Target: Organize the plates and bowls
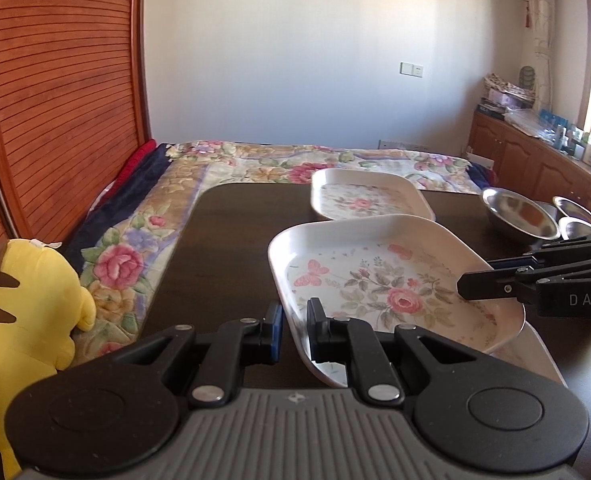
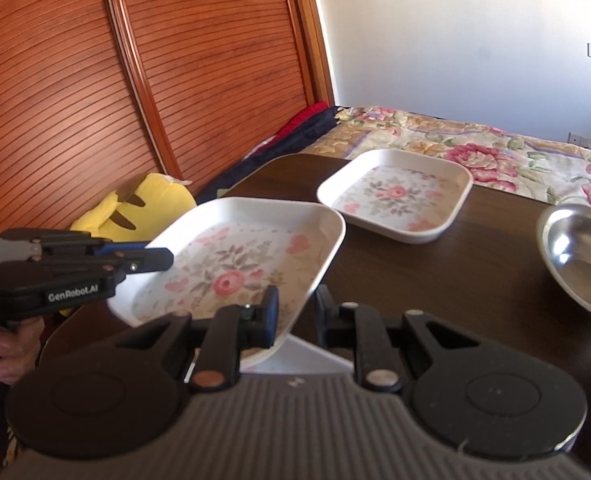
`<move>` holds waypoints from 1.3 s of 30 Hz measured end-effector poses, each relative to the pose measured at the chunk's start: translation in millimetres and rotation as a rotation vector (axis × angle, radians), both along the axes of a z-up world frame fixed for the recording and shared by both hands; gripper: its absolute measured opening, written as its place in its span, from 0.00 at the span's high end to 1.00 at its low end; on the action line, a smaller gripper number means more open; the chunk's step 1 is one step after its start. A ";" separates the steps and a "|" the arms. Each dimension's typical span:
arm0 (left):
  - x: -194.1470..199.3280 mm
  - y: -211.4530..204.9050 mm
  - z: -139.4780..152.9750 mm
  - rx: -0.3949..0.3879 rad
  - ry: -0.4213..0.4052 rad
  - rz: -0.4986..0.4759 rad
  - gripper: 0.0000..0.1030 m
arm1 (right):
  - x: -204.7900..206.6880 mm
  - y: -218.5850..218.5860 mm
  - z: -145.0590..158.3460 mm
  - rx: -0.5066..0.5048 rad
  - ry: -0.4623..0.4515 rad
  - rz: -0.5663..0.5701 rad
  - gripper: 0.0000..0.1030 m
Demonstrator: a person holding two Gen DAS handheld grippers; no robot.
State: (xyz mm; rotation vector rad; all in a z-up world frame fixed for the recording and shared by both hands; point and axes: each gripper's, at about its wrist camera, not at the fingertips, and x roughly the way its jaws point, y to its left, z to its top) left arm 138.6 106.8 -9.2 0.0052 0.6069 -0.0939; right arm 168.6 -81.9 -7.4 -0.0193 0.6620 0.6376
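Two grippers share one floral plate (image 1: 379,280) above a dark worktop (image 1: 231,240) at the foot of a bed (image 1: 255,160). The left gripper (image 1: 295,330) has its fingers (image 1: 273,326) clamped on the plate's near rim; the right gripper (image 2: 295,312) grips the opposite edge, fingers (image 2: 270,316) clenched on the rim. The plate hangs tilted between them, clear of the worktop, with a pale white piece (image 2: 307,354) partly visible beneath it.

Just beyond the fingers lies a second floral plate (image 2: 395,194) flat on the worktop, its near corner close to the lifted plate's far edge. To the right of it sit steel bowls (image 1: 519,212), well apart from the left fingers but near the right gripper's side. A yellow plush toy (image 1: 23,320) slumps on the flowered bedspread left of the left gripper, against a slatted wooden wardrobe (image 1: 63,100). A hand (image 2: 11,352) holds the left gripper's grip. Cabinets (image 1: 535,160) crowded with clutter line the far wall under the window.
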 end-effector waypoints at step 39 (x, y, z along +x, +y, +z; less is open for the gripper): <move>-59.2 -59.4 -14.8 0.051 0.026 -0.077 0.87 | -75.3 -60.1 -16.0 -0.011 -0.007 -0.018 0.79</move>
